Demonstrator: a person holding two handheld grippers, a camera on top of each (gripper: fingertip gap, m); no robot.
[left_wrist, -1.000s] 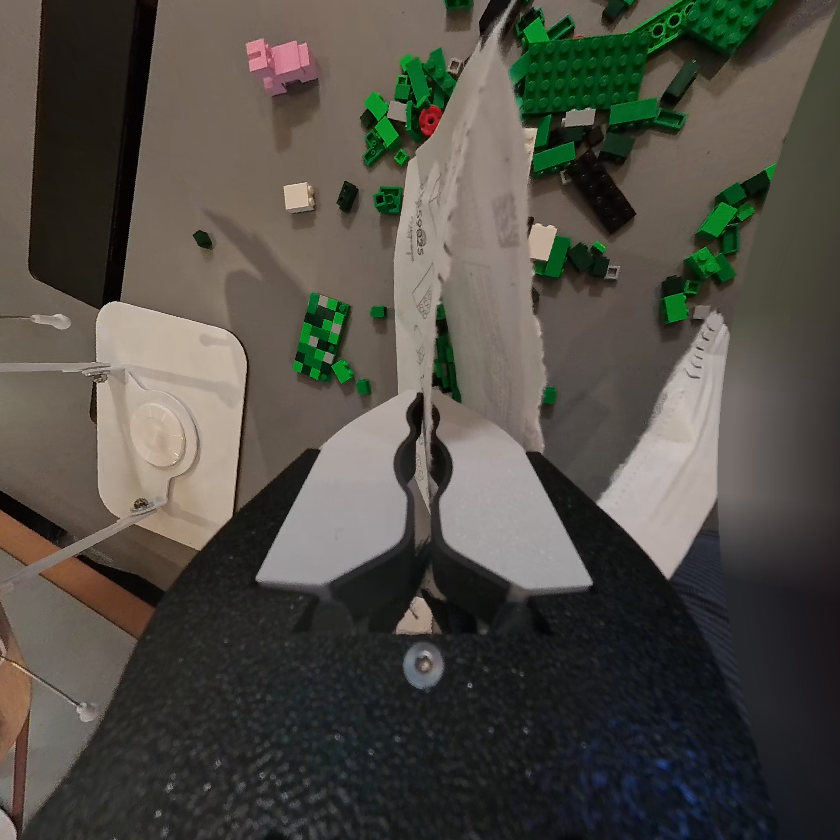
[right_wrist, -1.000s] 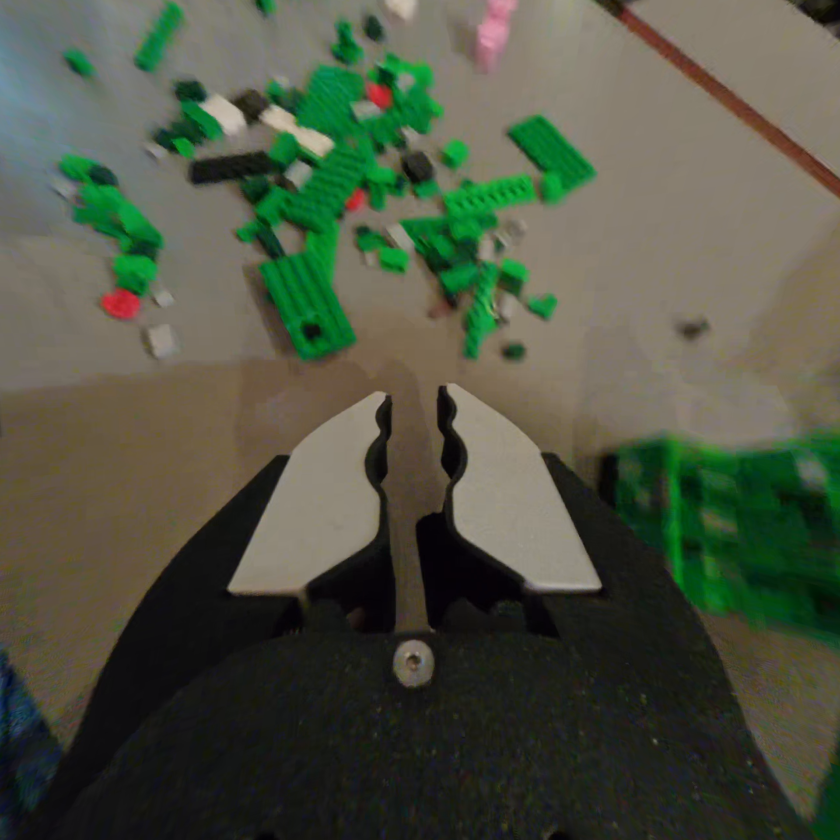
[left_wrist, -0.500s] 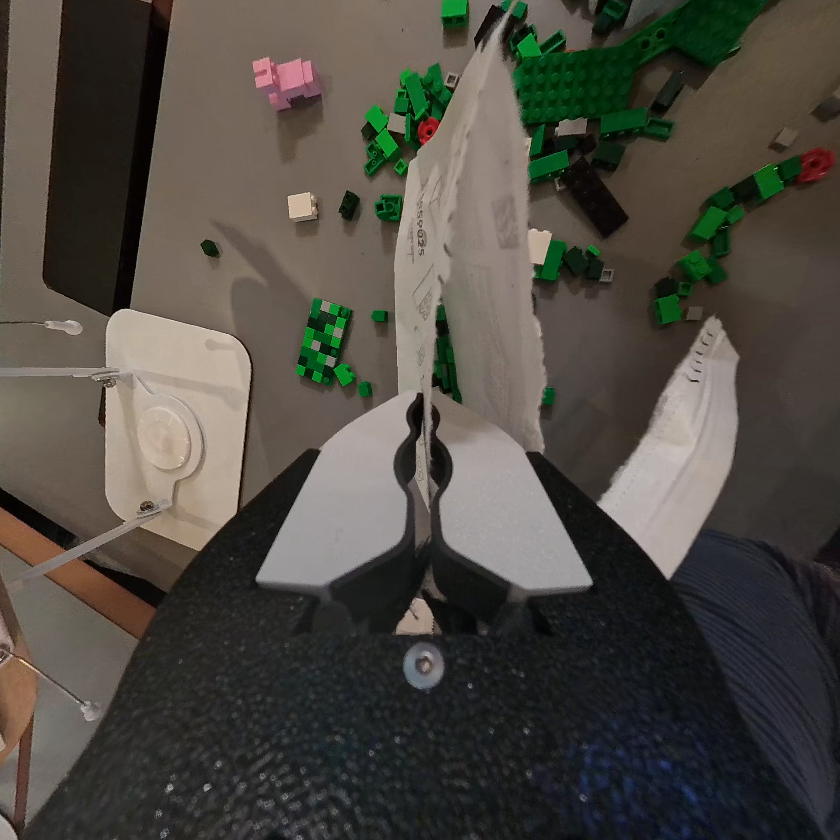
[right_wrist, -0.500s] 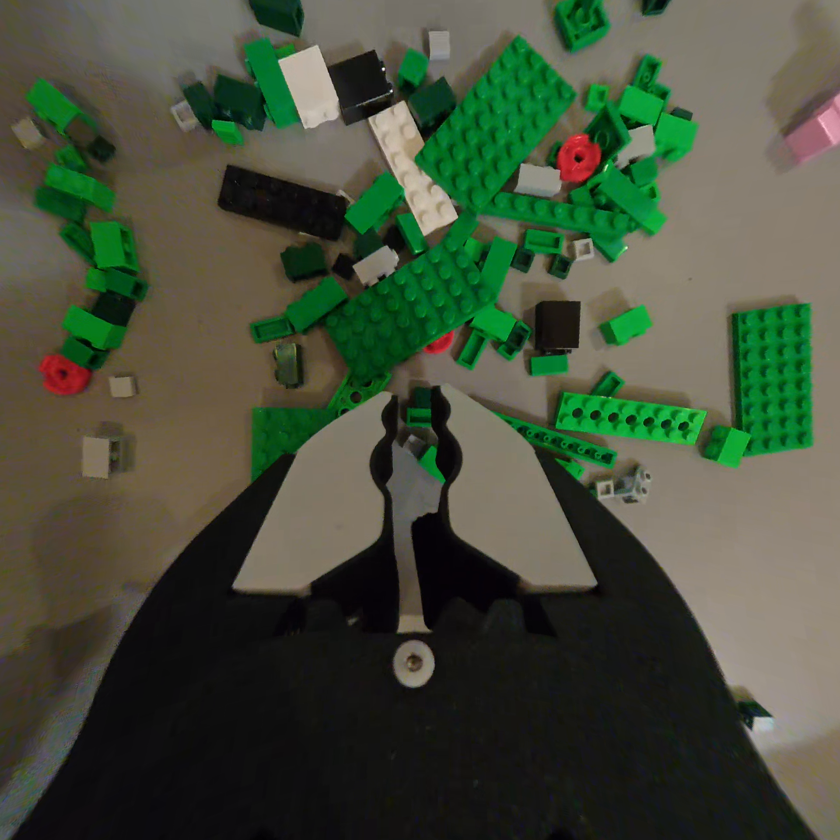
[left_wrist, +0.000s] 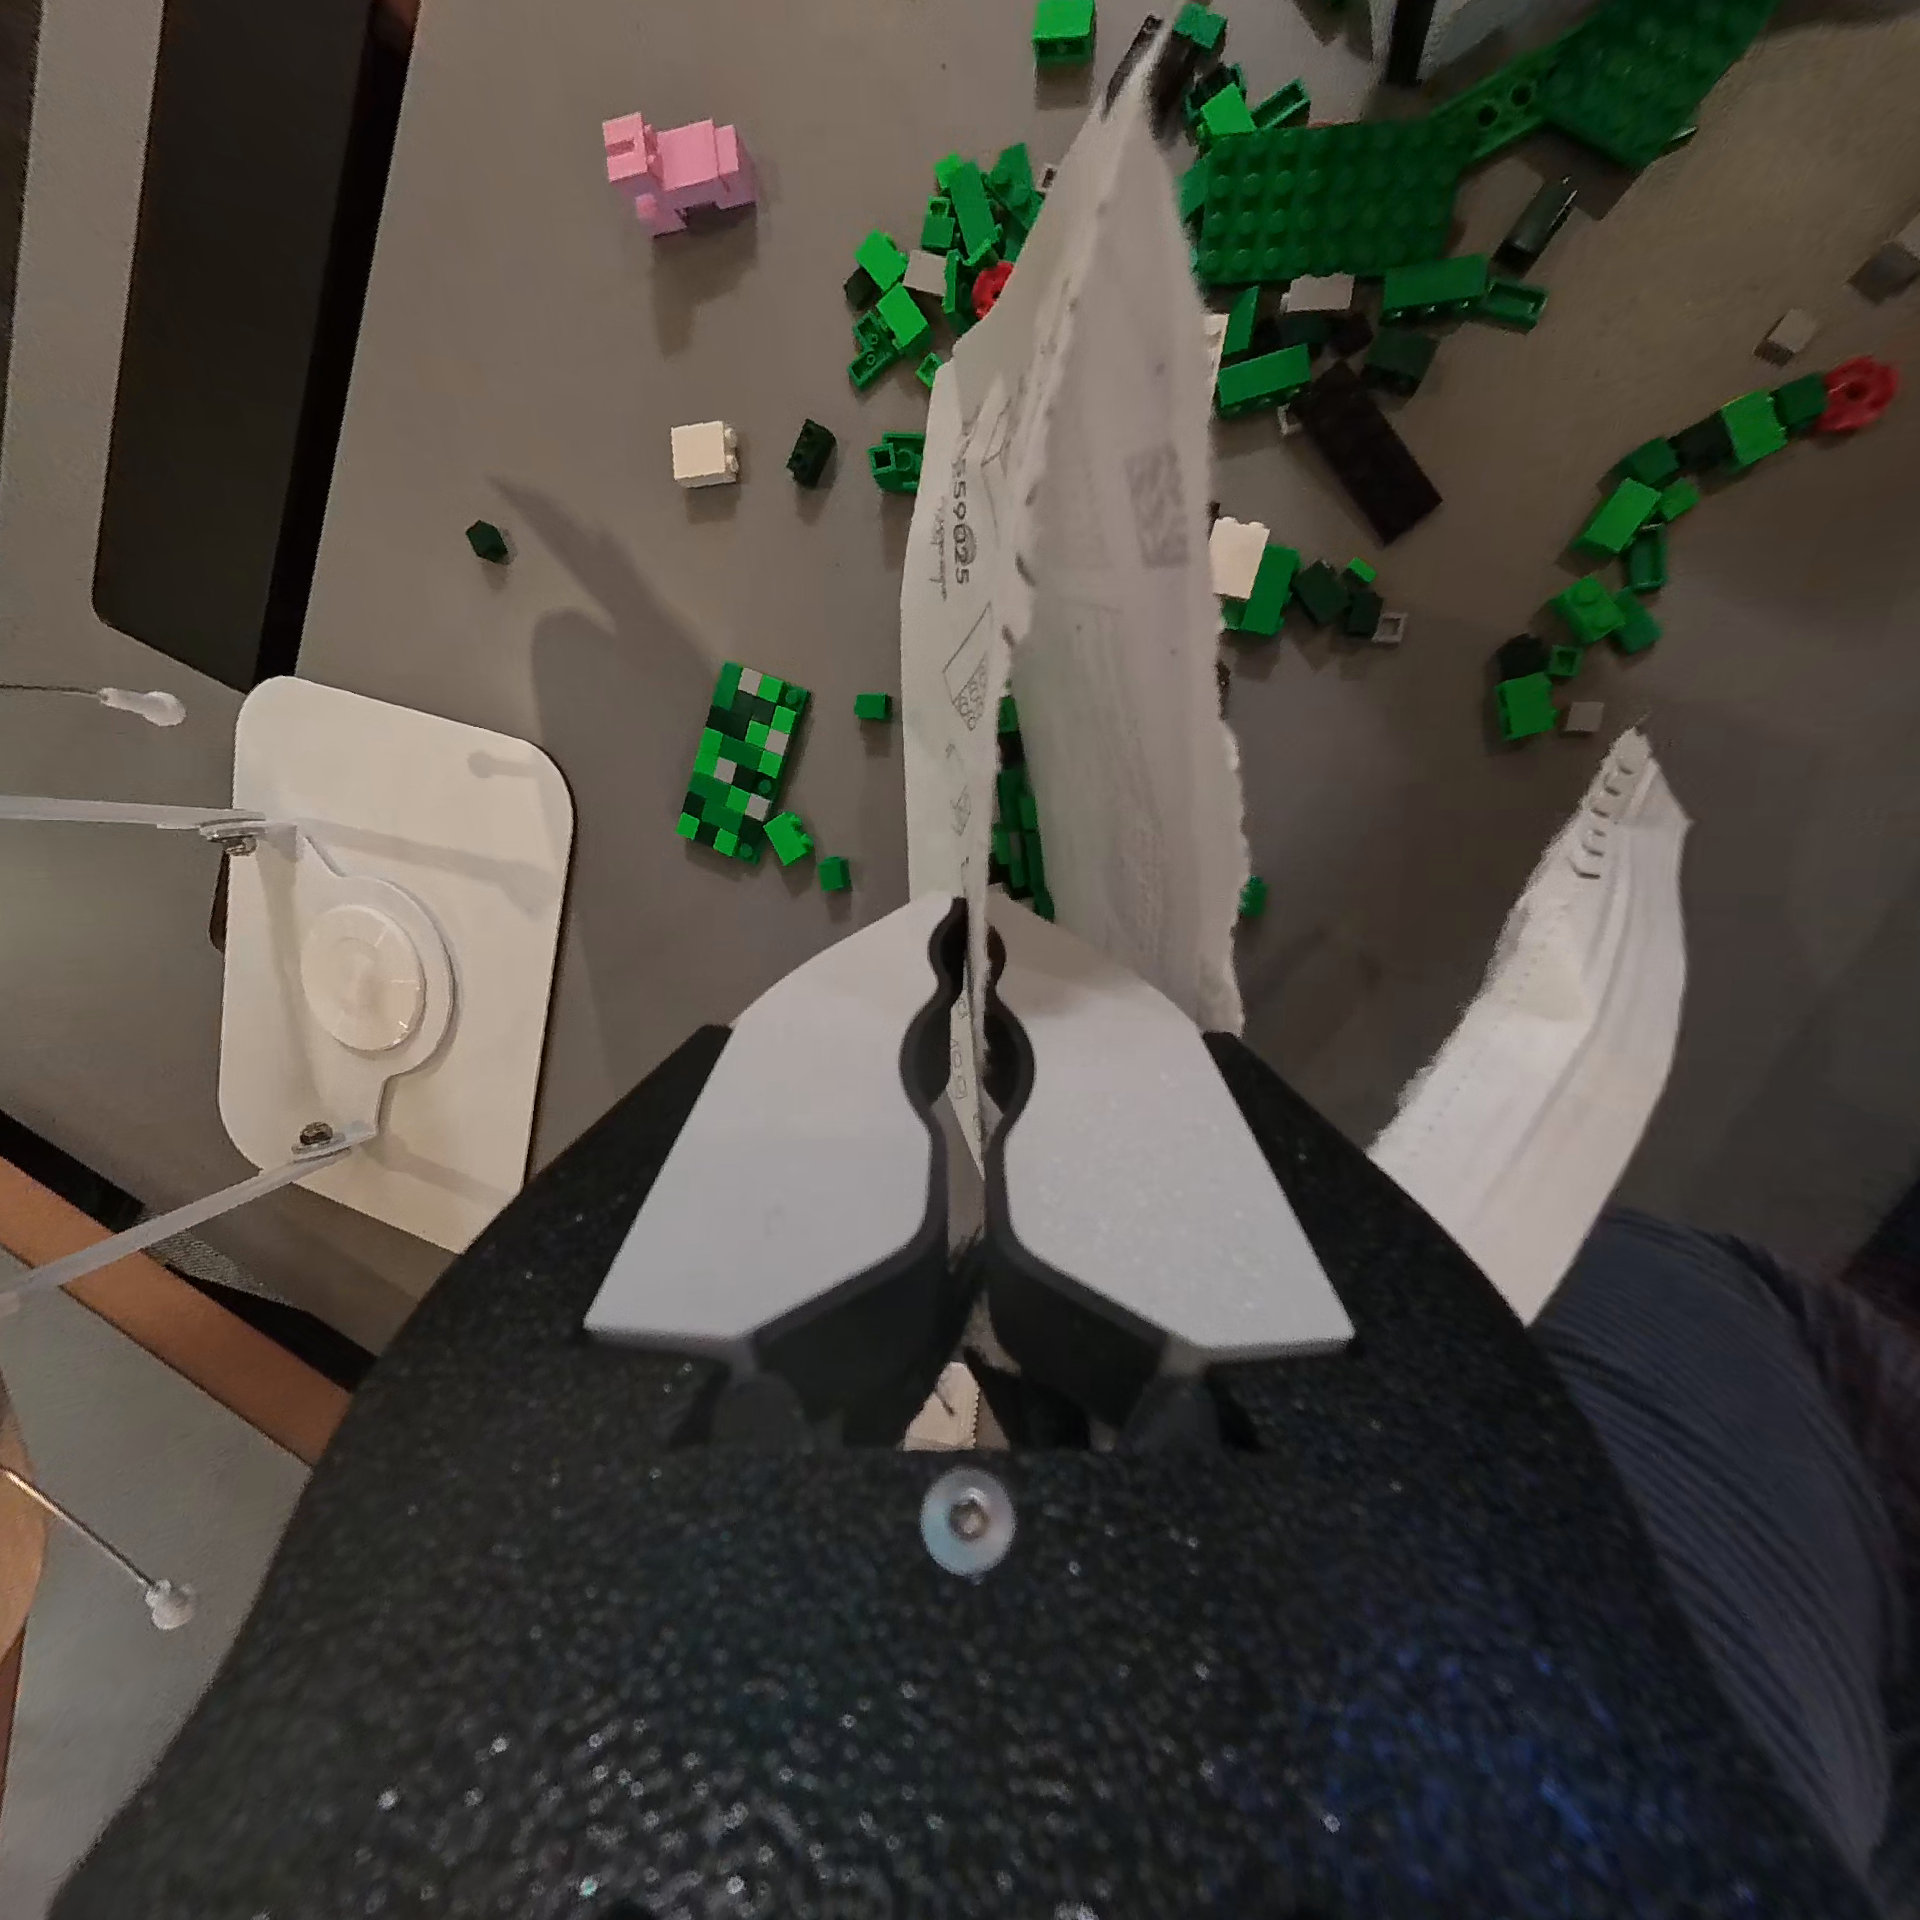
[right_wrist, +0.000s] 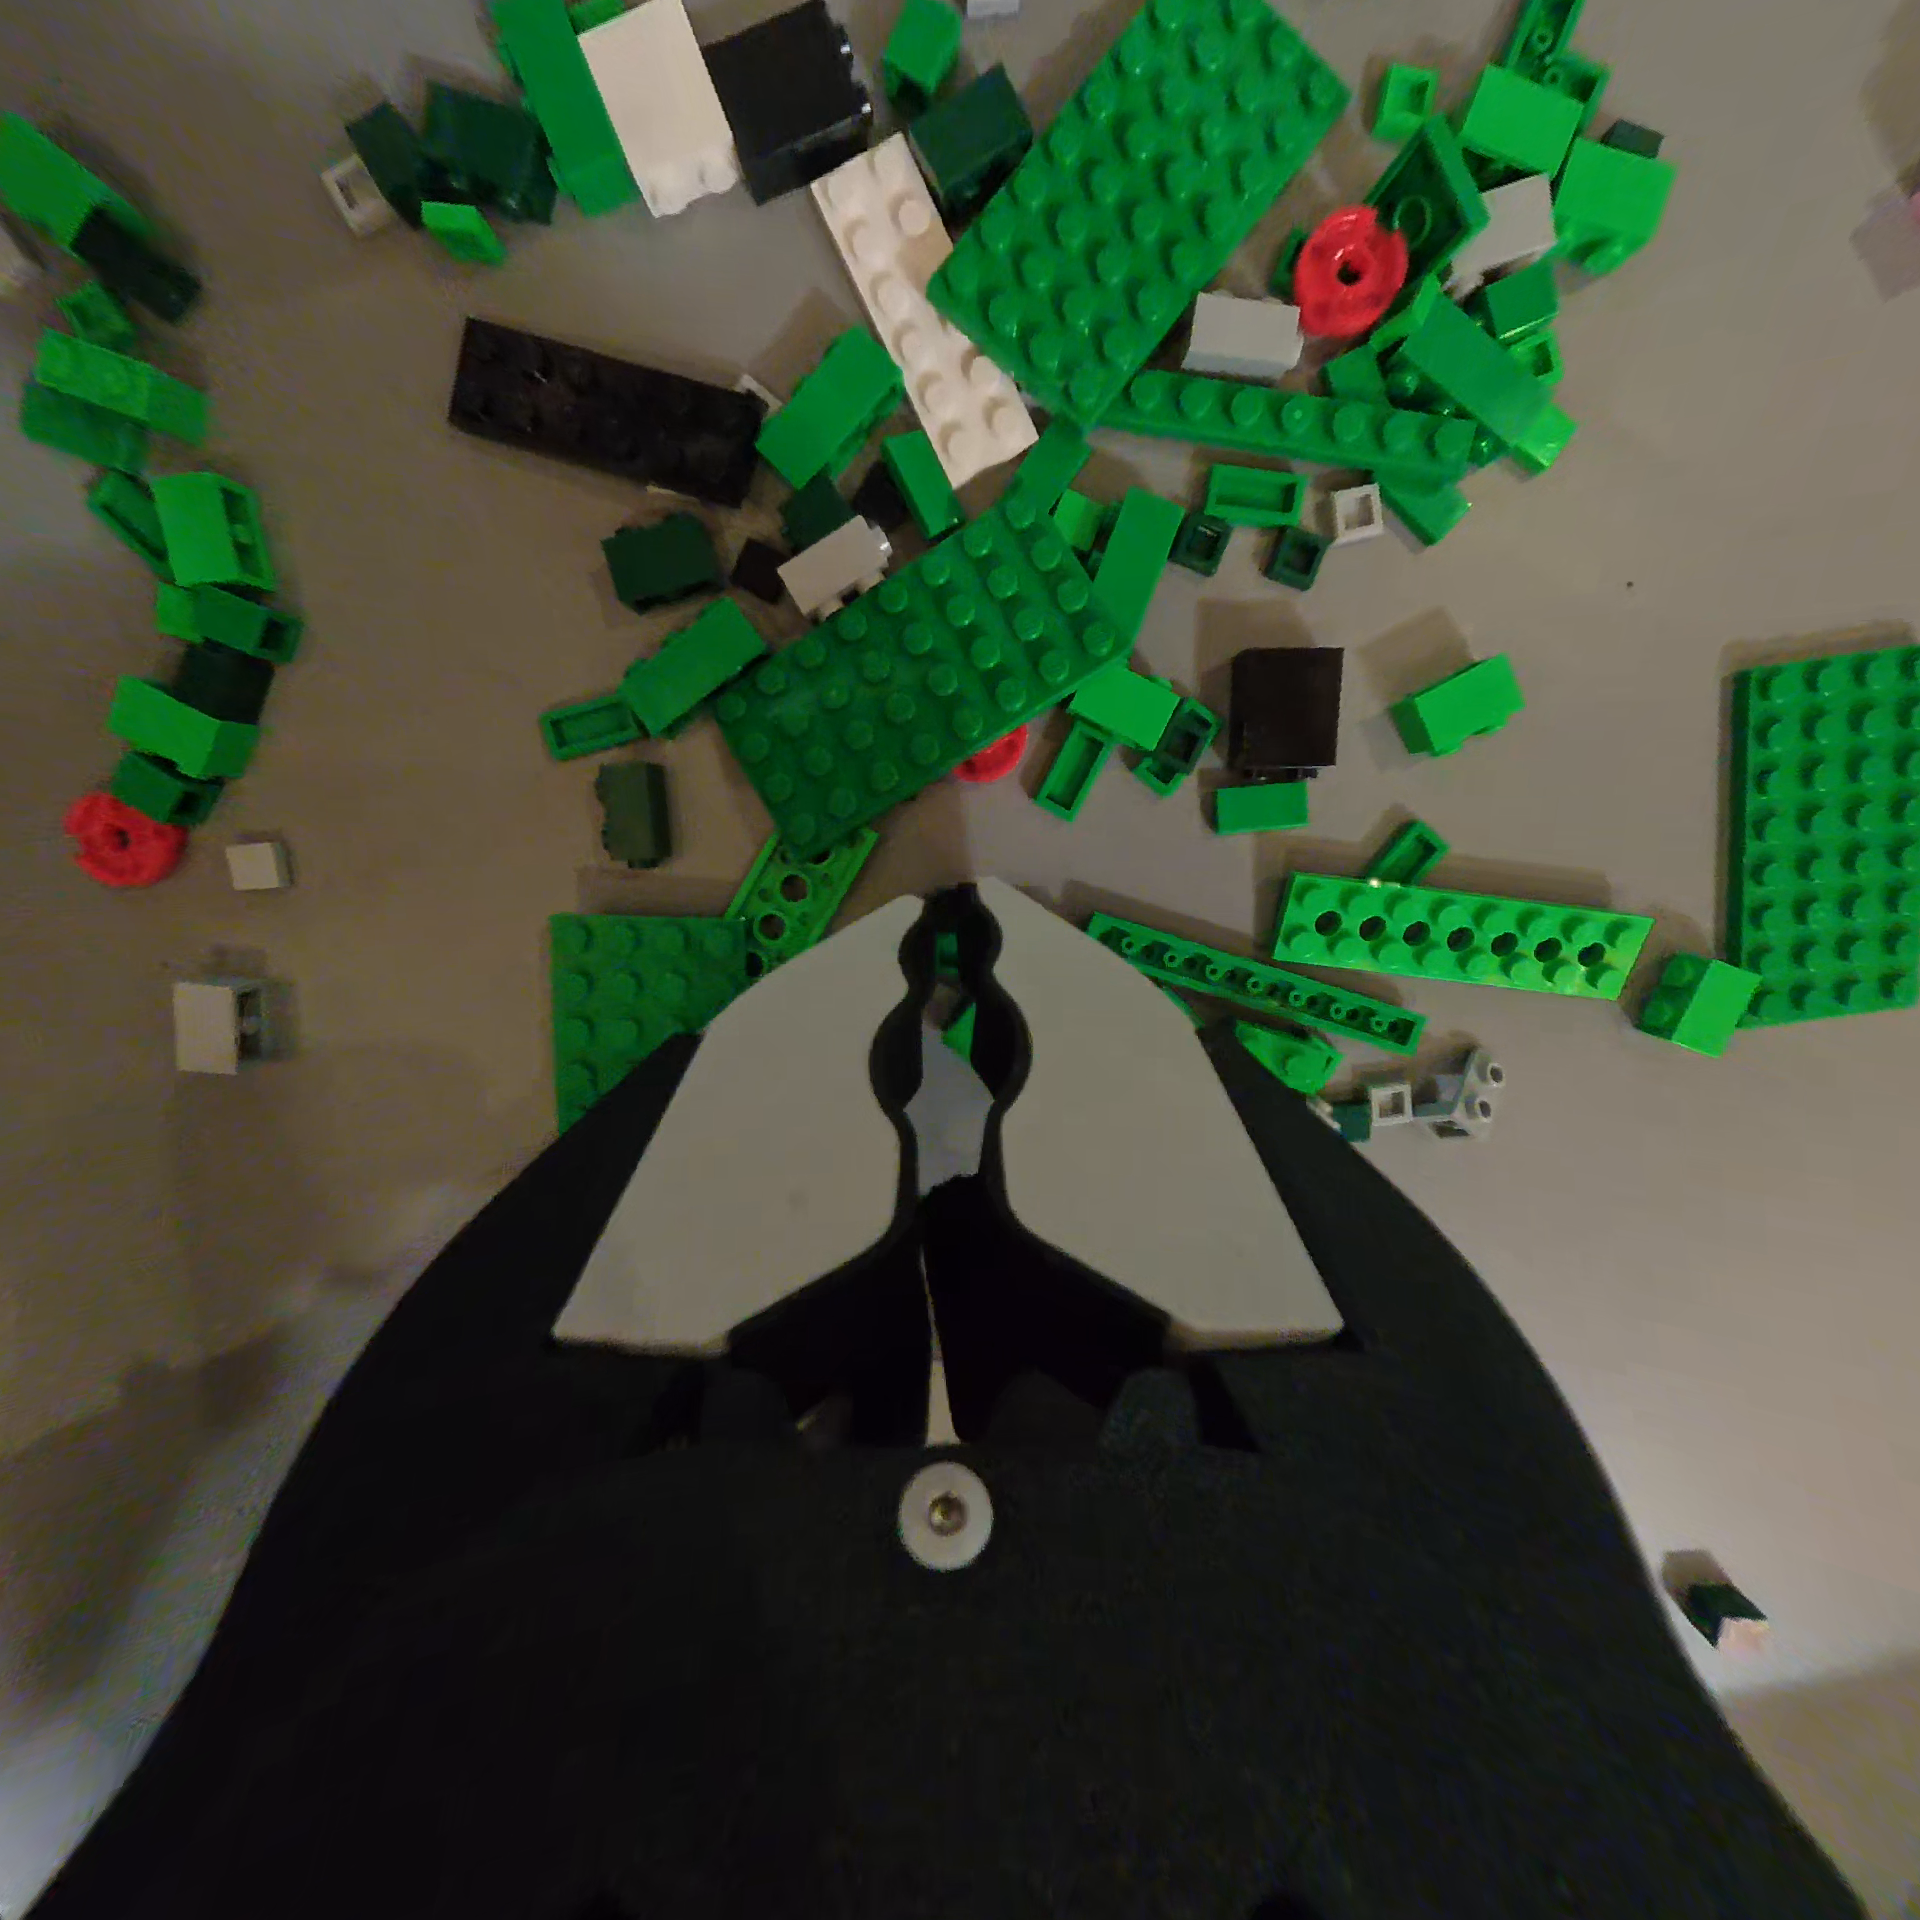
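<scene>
We see the left hand-held gripper (left_wrist: 971, 940) clamped on a torn white paper bag (left_wrist: 1101, 582), its fingers pressed together with the paper pinched between them. The bag stands up from the fingertips and rises straight ahead of them, with printed marks on its sides and a ragged edge to the right. Another torn white flap of paper (left_wrist: 1538, 1039) juts up to the right of this hand-held gripper, beside a dark blue ribbed sleeve (left_wrist: 1714, 1558). Beyond the bag, building bricks lie scattered on the grey tabletop (left_wrist: 582, 343): a pink brick figure (left_wrist: 681, 171) far ahead to the left, a green checkered plate (left_wrist: 743, 764) just left of the bag, and a white plastic mount (left_wrist: 384, 945) at the left.

The right hand-held gripper (right_wrist: 961, 899) hangs above the bricks with its fingertips almost meeting; we make out a small green piece (right_wrist: 961, 1029) in the gap behind the tips, but we cannot tell whether it is gripped or lies below. Just ahead of the tips lies a large green studded plate (right_wrist: 914, 675); a black brick (right_wrist: 1285, 712) sits ahead to the right, a long green plate with holes (right_wrist: 1455, 935) just to the right, and a red round piece (right_wrist: 123, 840) well off to the left.
</scene>
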